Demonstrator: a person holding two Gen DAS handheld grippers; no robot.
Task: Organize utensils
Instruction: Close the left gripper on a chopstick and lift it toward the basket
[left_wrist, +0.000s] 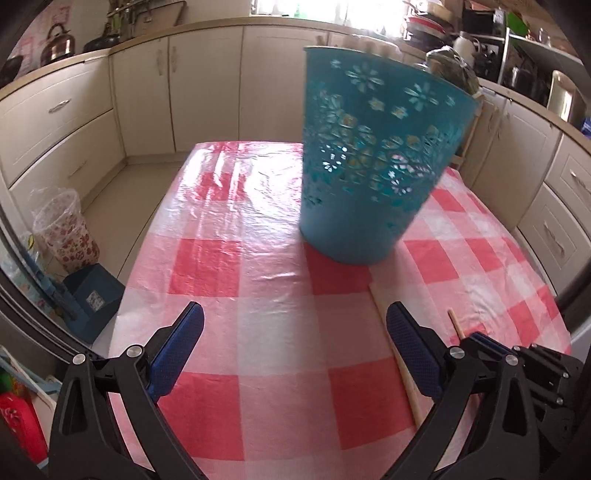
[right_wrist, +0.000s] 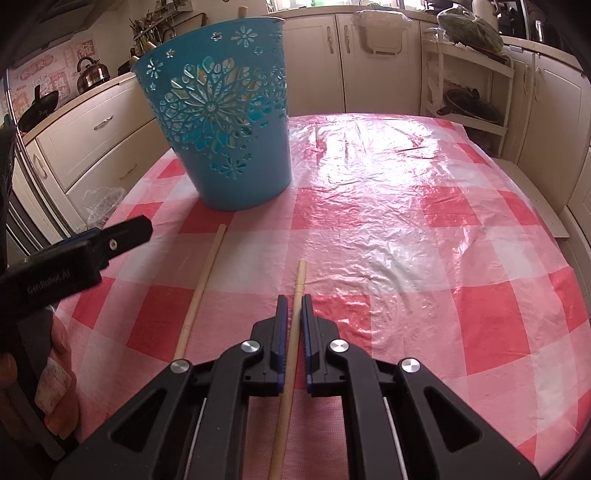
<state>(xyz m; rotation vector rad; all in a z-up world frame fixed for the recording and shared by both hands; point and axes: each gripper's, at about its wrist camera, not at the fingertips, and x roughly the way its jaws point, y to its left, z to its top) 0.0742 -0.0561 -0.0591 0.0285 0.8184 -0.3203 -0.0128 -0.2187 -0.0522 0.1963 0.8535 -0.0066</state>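
Observation:
A tall blue cut-out bucket stands on the red-checked table; it also shows in the right wrist view, with stick ends poking over its rim. My right gripper is shut on a wooden chopstick that runs between its jaws, pointing at the bucket. A second chopstick lies on the cloth to its left. My left gripper is open and empty above the cloth, in front of the bucket. That lying chopstick passes under its right finger. The right gripper with its chopstick tip shows at the lower right.
The table has a glossy plastic cover. Cream kitchen cabinets ring the room. A floral bin and a blue box stand on the floor left of the table. A white rack stands behind.

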